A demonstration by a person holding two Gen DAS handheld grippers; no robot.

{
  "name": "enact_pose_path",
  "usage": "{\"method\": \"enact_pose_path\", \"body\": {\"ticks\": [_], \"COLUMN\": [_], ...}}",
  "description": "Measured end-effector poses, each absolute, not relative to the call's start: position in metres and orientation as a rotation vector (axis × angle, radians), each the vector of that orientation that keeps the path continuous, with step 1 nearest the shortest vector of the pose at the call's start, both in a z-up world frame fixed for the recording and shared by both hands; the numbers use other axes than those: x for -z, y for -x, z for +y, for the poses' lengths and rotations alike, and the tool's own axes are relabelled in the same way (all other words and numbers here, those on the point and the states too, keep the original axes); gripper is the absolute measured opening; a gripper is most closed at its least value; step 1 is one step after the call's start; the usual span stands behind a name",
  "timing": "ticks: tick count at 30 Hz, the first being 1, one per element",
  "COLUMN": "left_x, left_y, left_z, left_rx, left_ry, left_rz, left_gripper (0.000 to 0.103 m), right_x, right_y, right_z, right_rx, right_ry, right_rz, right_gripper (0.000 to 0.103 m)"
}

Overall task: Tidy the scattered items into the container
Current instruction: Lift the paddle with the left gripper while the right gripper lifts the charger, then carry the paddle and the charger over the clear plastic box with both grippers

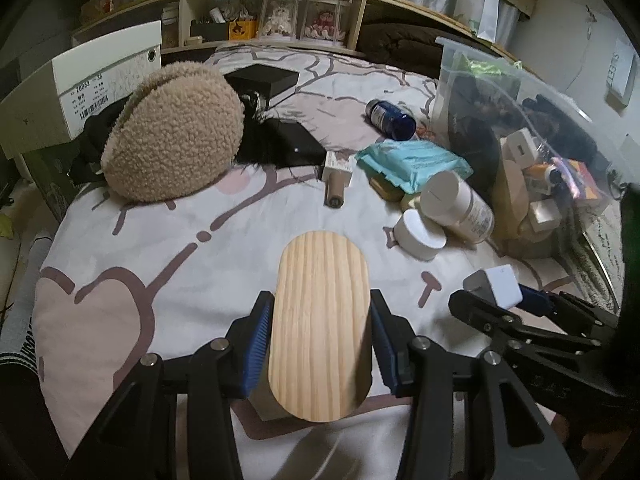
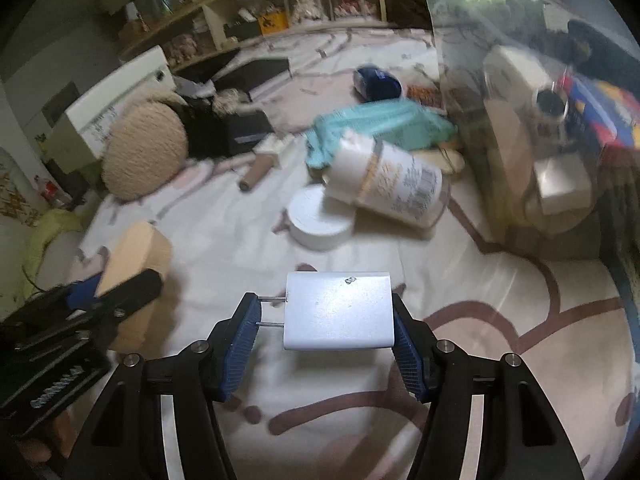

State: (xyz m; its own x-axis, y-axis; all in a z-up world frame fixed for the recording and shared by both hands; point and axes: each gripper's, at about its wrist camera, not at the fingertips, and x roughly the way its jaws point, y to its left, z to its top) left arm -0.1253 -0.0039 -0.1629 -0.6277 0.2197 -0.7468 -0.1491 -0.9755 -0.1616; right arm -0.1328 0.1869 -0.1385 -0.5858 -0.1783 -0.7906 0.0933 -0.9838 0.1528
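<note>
Both loads need a level carry to the clear container (image 1: 520, 92) at the far right of the bed (image 1: 160, 248) — lift over its rim before letting go. The left tongs (image 1: 320, 320) clamp a wooden block (image 1: 322, 332), pale, grained, round-ended. The right tongs (image 2: 326, 316) grip a white charger (image 2: 338, 312) — one pad on its prongs, so go gently.
</note>
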Motion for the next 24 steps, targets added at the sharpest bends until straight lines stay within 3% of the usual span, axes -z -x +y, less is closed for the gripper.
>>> {"method": "enact_pose_path", "body": {"ticks": [13, 24], "left_x": [0.100, 0.024], "left_y": [0.104, 0.110], "left_z": [0.004, 0.050], "left_rx": [-2.689, -2.634], "left_ry": [1.043, 0.815], "left_rz": [-0.081, -0.091], "left_gripper": [0.046, 0.046], "right_x": [0.044, -0.037], "right_y": [0.102, 0.093], "right_z": [0.212, 0.280], "right_rx": [2.719, 2.870], "right_ry": [-1.016, -0.767], "right_rz": [-0.161, -0.018], "right_gripper": [0.063, 0.063]}}
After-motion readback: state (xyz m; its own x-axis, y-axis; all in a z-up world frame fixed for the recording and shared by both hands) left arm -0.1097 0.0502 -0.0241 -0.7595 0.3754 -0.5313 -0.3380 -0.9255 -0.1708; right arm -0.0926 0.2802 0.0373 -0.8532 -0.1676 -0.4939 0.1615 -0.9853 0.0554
